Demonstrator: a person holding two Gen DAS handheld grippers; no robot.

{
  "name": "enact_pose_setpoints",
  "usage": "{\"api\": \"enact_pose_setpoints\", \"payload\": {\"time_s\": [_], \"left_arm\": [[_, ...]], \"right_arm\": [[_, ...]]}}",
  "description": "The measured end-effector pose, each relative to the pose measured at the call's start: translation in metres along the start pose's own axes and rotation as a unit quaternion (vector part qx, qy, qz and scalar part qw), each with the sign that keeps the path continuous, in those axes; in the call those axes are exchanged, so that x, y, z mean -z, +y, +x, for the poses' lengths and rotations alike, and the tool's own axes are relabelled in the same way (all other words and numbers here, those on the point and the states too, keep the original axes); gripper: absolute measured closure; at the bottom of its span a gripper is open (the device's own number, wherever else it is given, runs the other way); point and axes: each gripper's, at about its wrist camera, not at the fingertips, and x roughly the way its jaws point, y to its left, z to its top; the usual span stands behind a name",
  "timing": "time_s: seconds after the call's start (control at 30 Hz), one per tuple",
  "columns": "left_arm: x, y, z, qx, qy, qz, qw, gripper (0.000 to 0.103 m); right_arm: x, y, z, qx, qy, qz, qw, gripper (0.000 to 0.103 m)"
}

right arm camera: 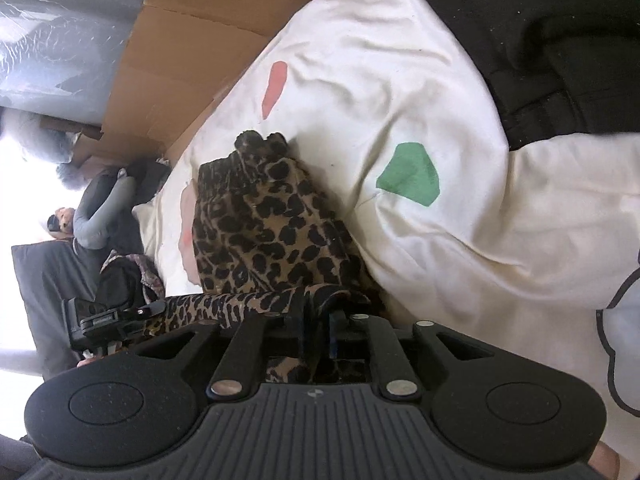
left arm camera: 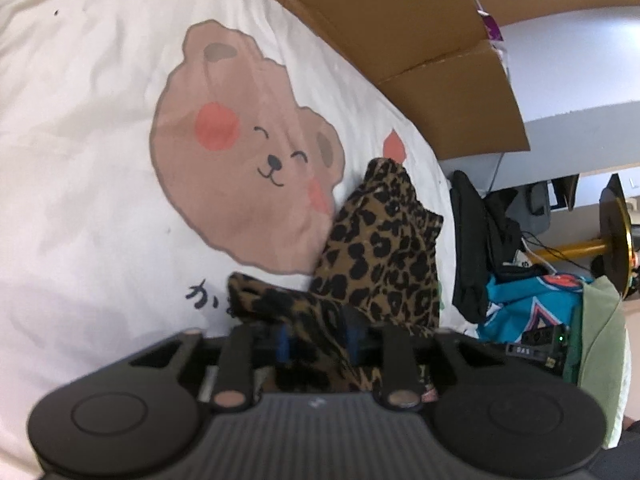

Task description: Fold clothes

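A leopard-print garment [left arm camera: 384, 248] hangs bunched above a white bedsheet with a bear print [left arm camera: 248, 152]. My left gripper [left arm camera: 320, 340] is shut on one edge of the garment, with cloth draped over its blue-padded fingers. In the right wrist view the same garment [right arm camera: 272, 224] hangs in front of the sheet [right arm camera: 400, 100]. My right gripper [right arm camera: 320, 320] is shut on another edge of it. A strip of the cloth stretches left toward the other gripper [right arm camera: 108, 320]. The fingertips of both grippers are hidden by fabric.
Cardboard panels [left arm camera: 420, 40] stand along the far side of the bed. Black clothing [left arm camera: 472, 248] and a teal garment [left arm camera: 528, 308] lie at the bed's right end. A black garment [right arm camera: 540, 40] lies on the sheet. A person in grey [right arm camera: 100, 208] is beyond the bed.
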Motion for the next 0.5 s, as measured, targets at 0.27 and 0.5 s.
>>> {"api": "enact_pose_setpoints", "payload": {"time_s": [0.27, 0.5], "left_arm": [[0.019, -0.009, -0.008, -0.001, 0.015, 0.014, 0.9998, 0.044], [0.038, -0.023, -0.016, -0.026, 0.038, 0.039, 0.9982, 0.044]], "right_arm": [[0.012, 0.008, -0.008, -0.006, -0.003, -0.023, 1.0, 0.055], [0.023, 0.014, -0.014, 0.016, 0.017, -0.064, 0.998, 0.055]]}}
